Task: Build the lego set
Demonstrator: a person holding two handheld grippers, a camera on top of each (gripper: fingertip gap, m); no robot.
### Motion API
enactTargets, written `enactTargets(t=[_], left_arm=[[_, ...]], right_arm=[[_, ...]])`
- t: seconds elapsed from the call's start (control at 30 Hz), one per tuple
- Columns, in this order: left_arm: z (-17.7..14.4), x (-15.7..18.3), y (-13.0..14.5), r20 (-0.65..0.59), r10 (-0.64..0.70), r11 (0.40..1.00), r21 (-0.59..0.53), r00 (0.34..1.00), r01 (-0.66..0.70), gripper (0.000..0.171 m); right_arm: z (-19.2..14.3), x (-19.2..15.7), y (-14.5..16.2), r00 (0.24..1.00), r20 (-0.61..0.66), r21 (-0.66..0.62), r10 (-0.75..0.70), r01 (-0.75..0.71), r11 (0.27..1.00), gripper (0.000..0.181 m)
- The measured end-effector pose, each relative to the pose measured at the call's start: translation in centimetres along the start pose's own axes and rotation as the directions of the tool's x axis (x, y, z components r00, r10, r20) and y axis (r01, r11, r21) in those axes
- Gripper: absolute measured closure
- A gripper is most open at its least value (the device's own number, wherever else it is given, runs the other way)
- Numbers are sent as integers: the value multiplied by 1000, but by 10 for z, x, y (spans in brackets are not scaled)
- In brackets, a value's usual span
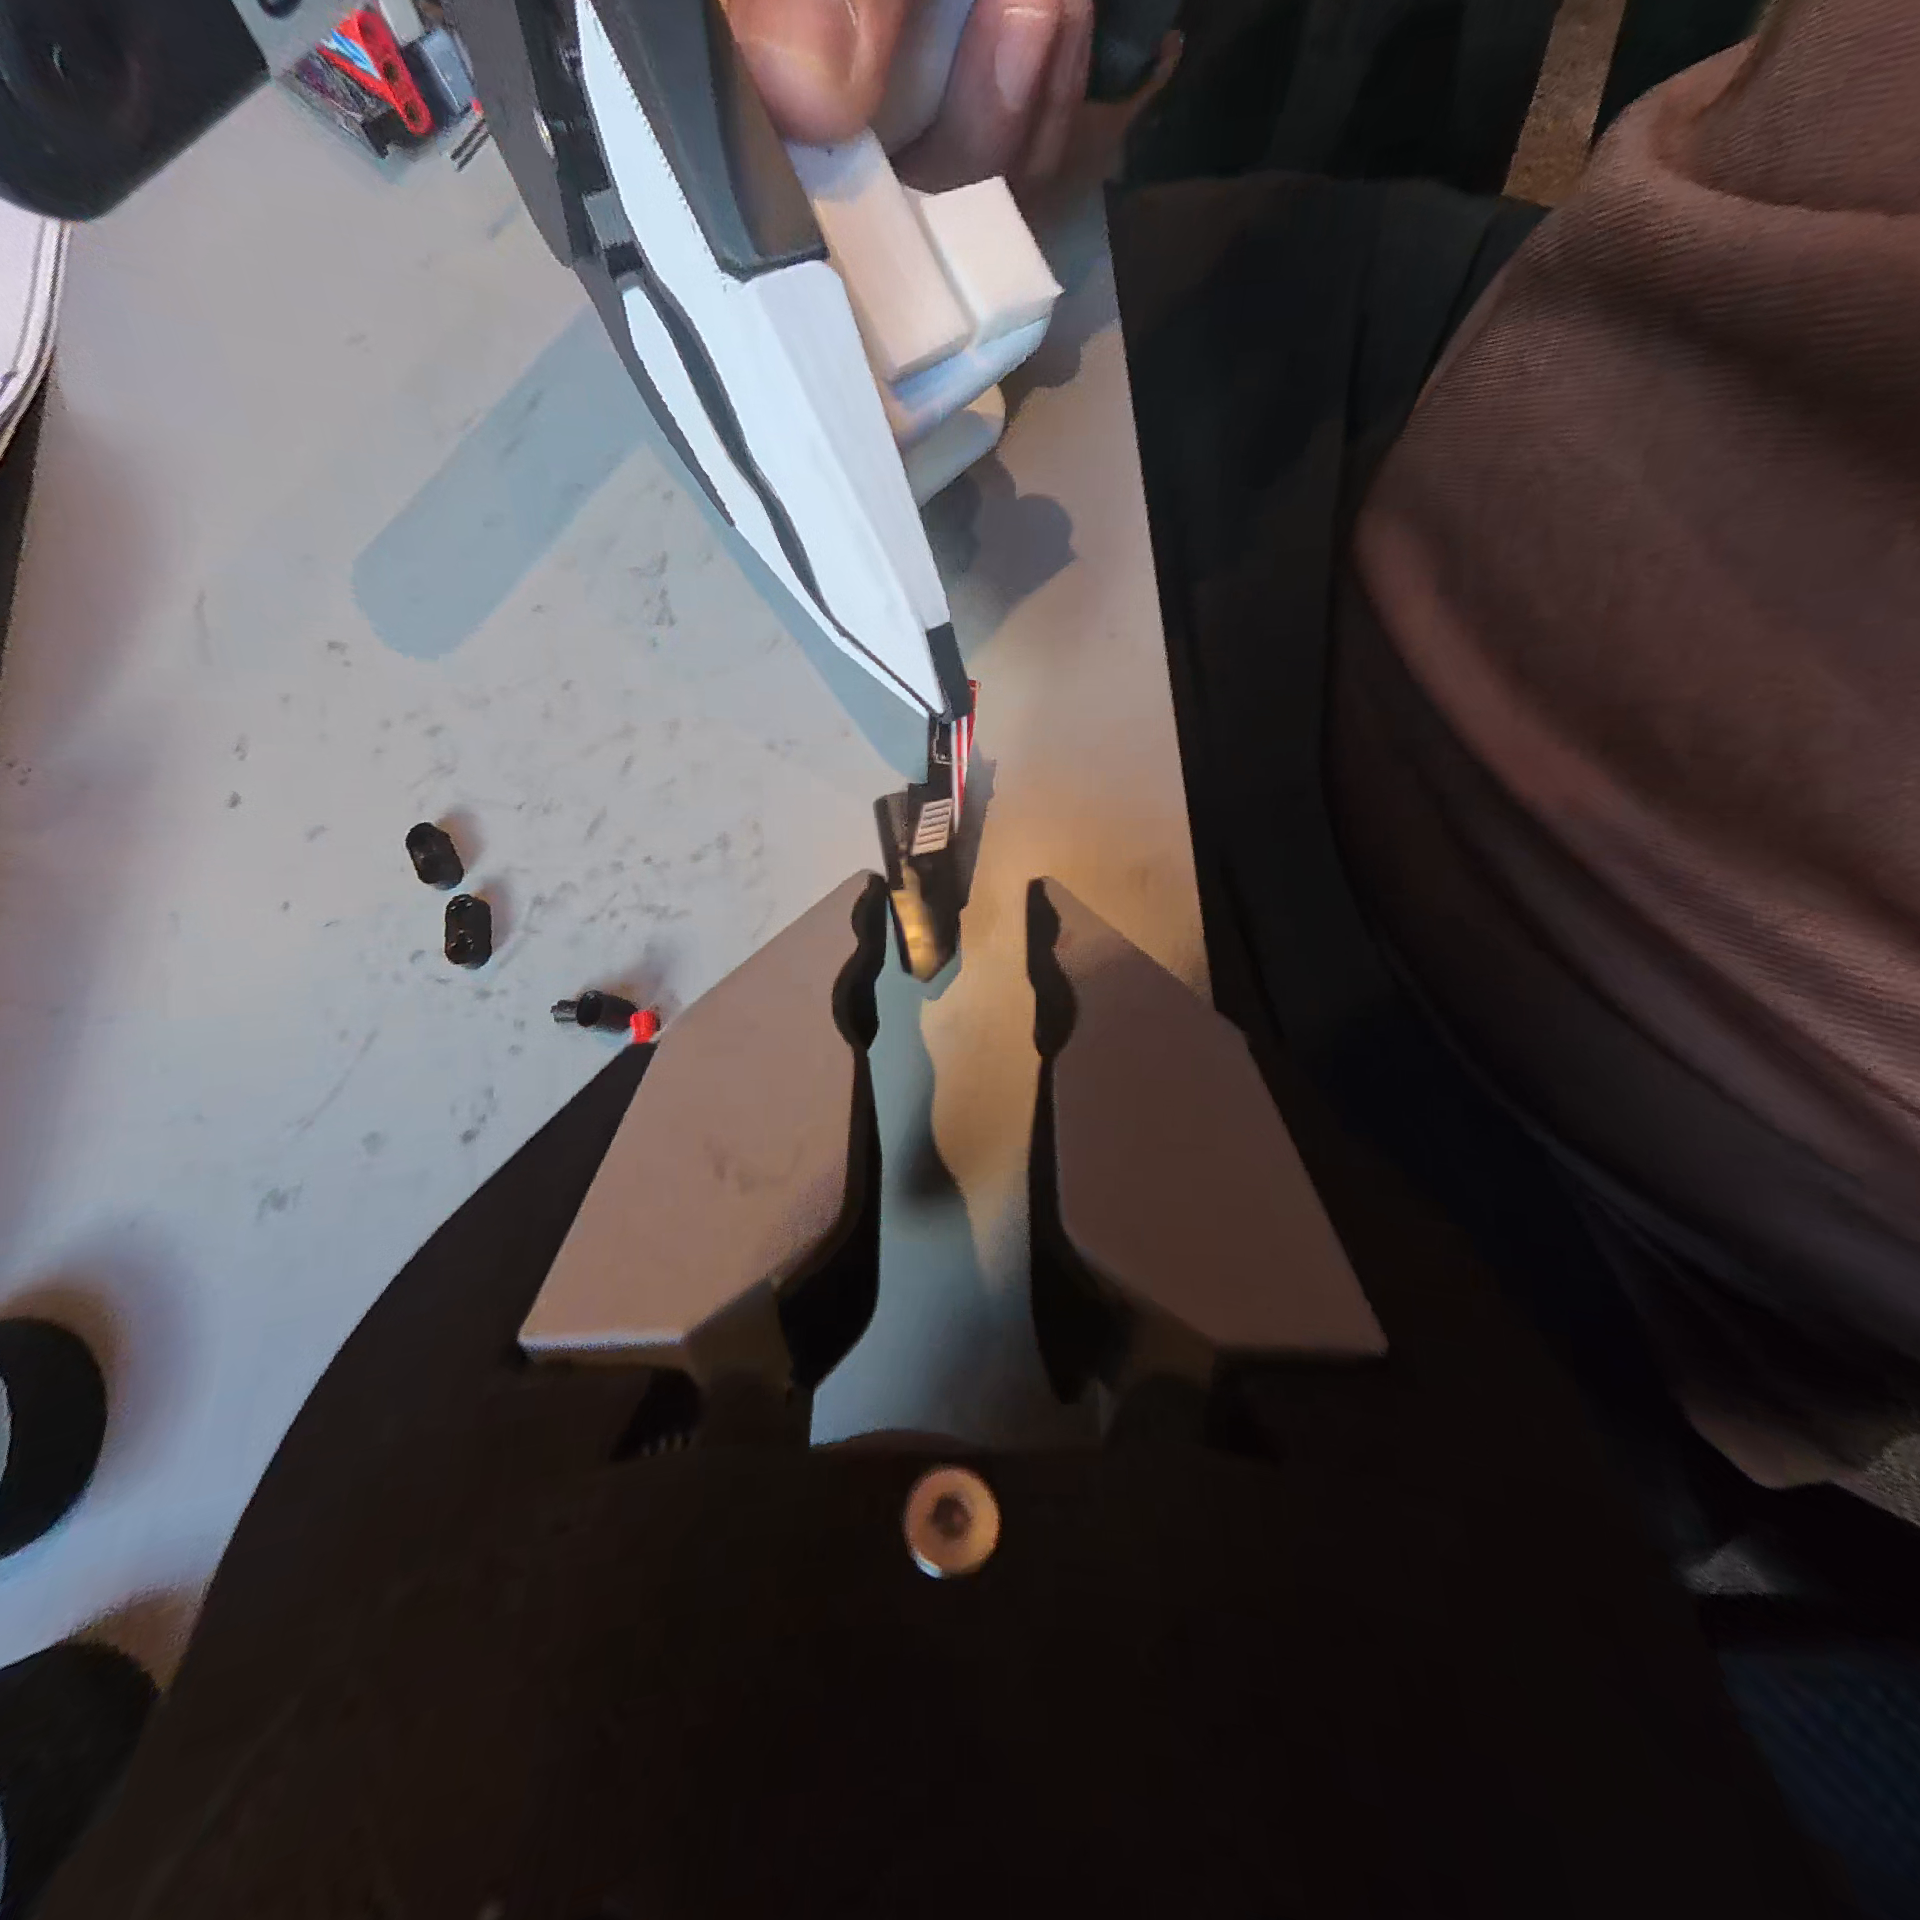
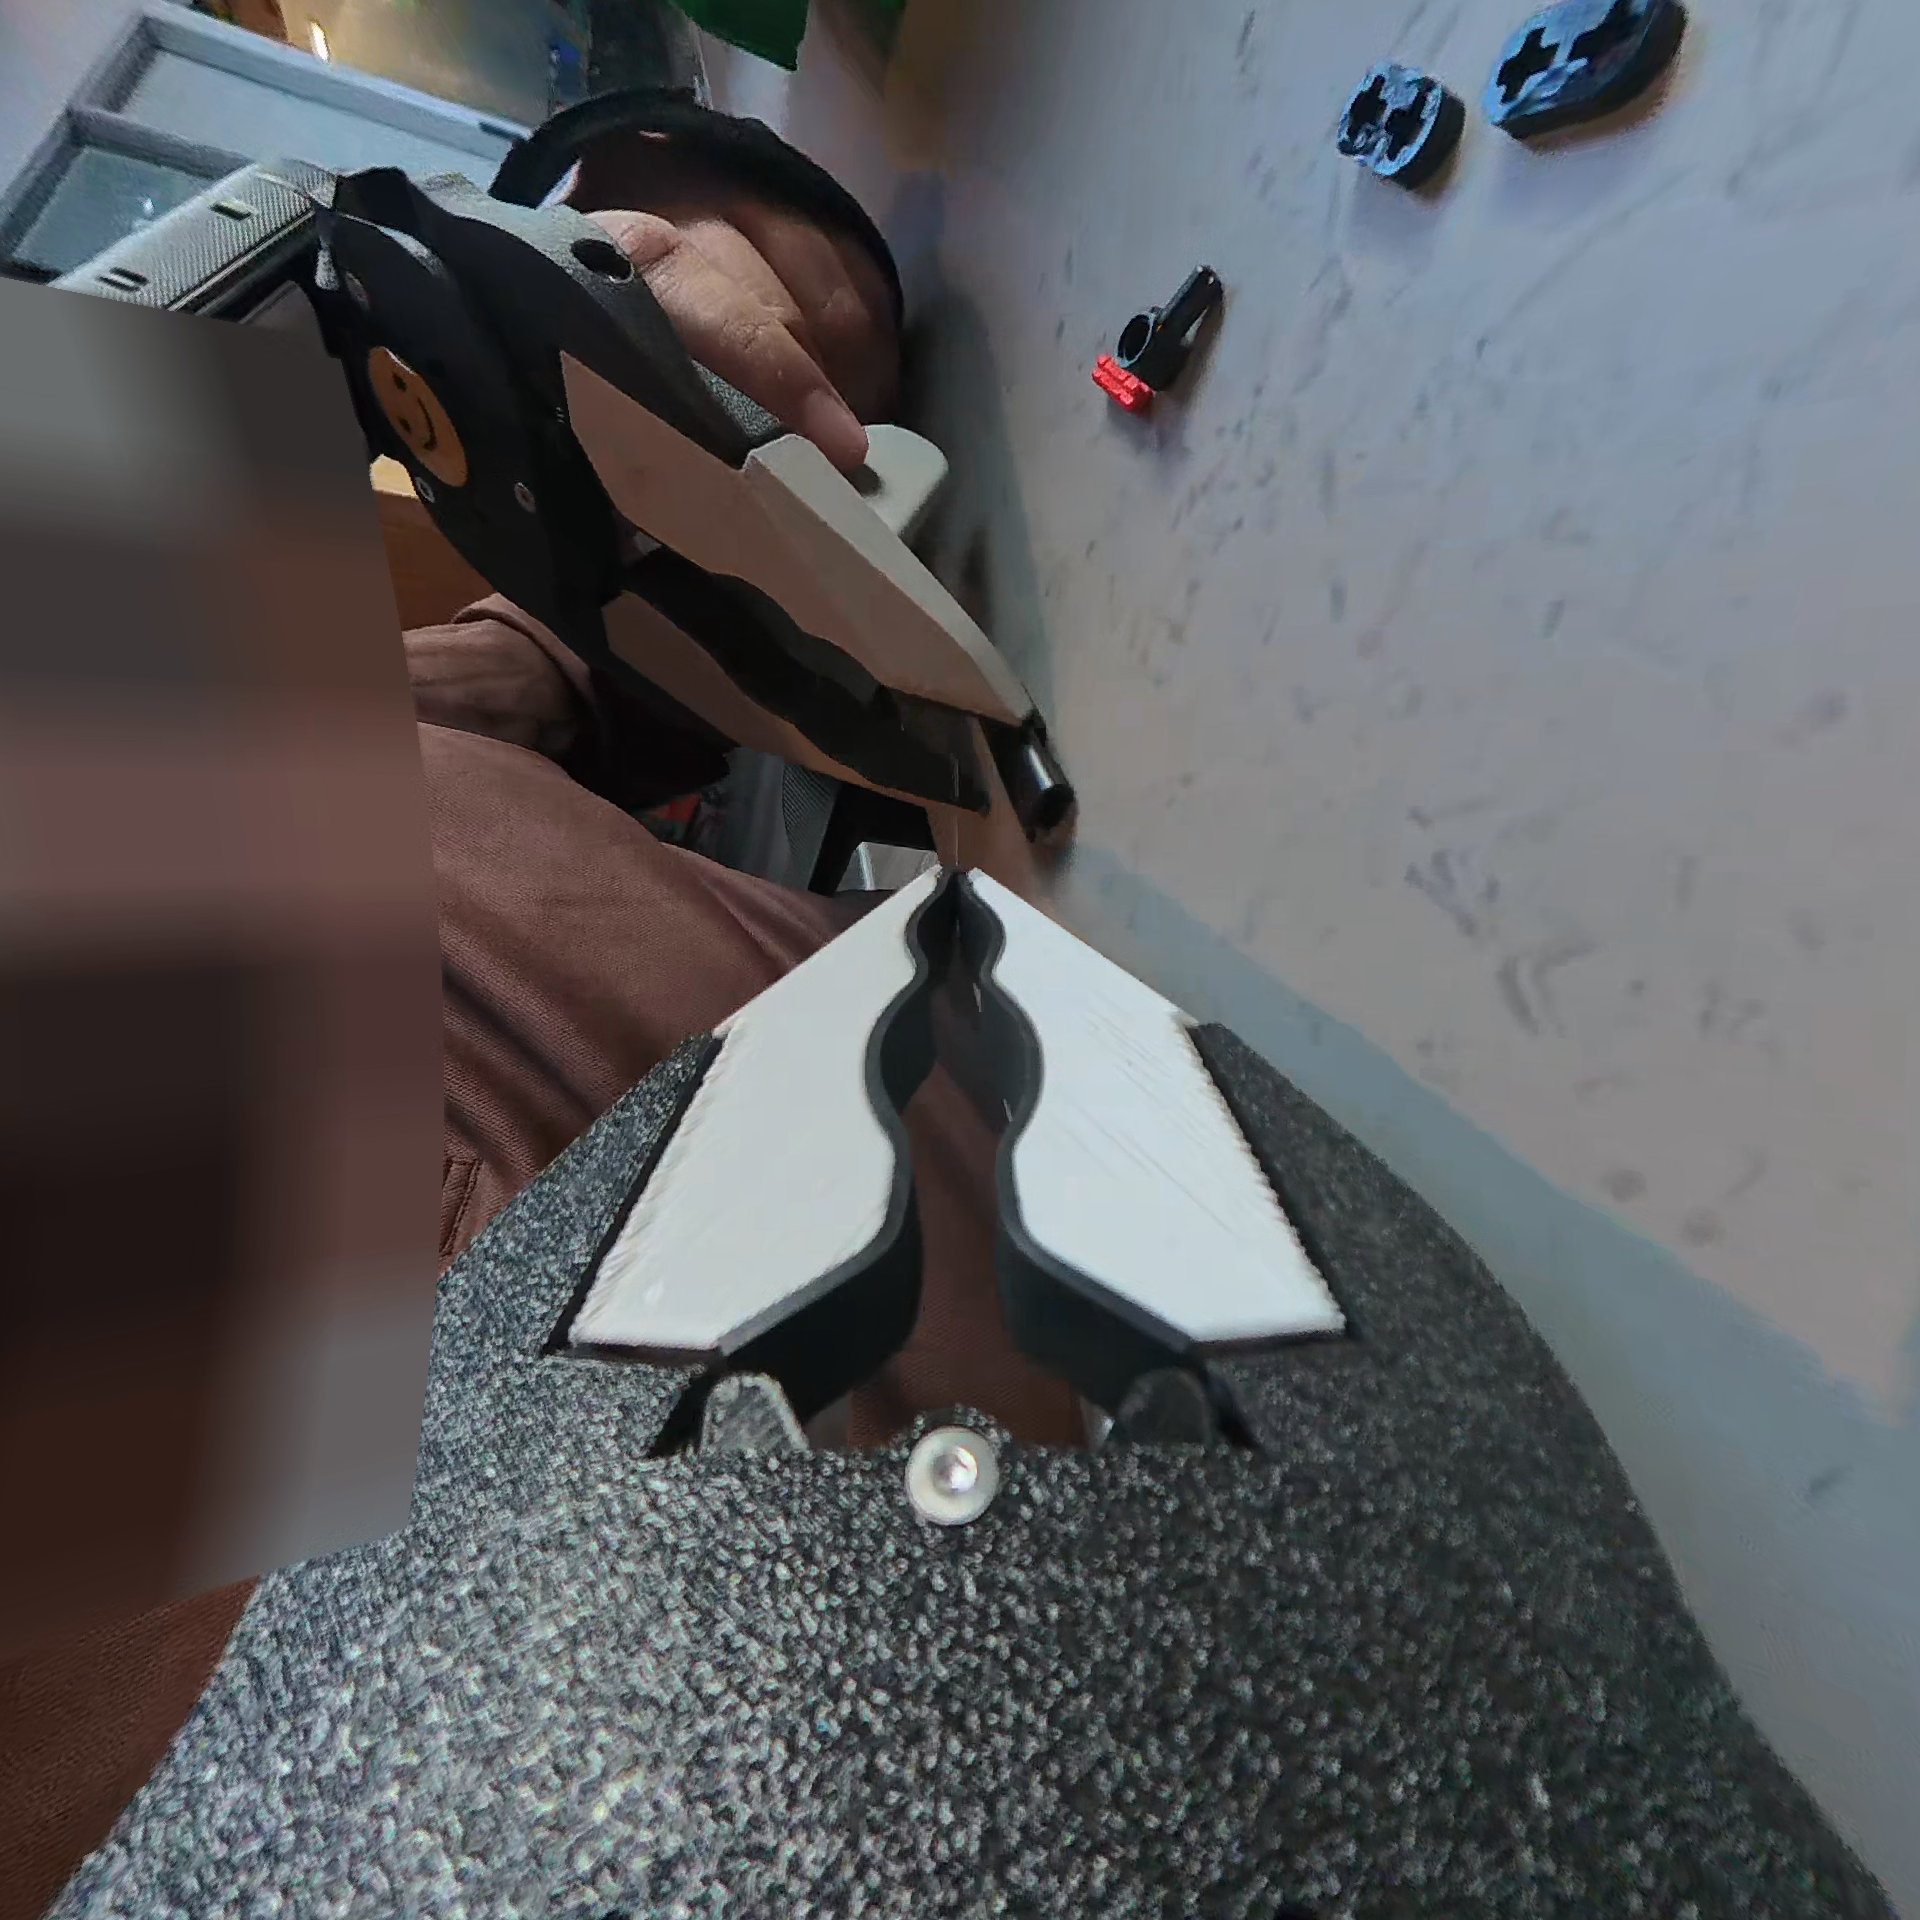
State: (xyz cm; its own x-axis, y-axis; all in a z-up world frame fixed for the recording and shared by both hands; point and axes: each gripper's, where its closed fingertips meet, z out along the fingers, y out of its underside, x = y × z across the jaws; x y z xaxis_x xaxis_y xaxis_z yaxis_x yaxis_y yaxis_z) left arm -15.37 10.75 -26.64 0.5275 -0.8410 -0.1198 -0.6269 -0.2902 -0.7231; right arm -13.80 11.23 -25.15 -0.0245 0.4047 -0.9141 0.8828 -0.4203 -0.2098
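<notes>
Right gripper [image 2: 954,883] pinched on the small black-and-striped lego piece [image 1: 935,831] near the table [image 1: 312,520] edge; left gripper [image 1: 956,914] narrowly parted around its lower end—close squarely, then press along the axis.

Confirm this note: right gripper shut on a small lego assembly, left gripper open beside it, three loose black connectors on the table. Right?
Nearly. The left wrist view shows two loose black connectors, not three; the third loose part is a black pin with a red end. The right gripper is shut on the lego assembly, and the left gripper is open beside it.
</notes>
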Motion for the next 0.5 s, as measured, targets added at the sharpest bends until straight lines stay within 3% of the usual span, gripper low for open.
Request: enactTargets(t=[0.03, 0.23, 0.5], left_arm=[[-1, 1, 0, -2, 4, 1000, 7, 1000, -4, 148], [-8, -4, -3, -21, -42, 997, 57, 999, 44, 147], [-1, -5, 5, -106, -54, 999, -8, 993, 53, 157]], right_arm=[[1, 0, -1, 1000, 4, -7, -1, 1, 1000, 181], [-1, 5, -7, 1000, 11, -50, 1, -1, 999, 181], [-1, 1, -9, 999, 33, -116, -12, 16, 993, 180]])
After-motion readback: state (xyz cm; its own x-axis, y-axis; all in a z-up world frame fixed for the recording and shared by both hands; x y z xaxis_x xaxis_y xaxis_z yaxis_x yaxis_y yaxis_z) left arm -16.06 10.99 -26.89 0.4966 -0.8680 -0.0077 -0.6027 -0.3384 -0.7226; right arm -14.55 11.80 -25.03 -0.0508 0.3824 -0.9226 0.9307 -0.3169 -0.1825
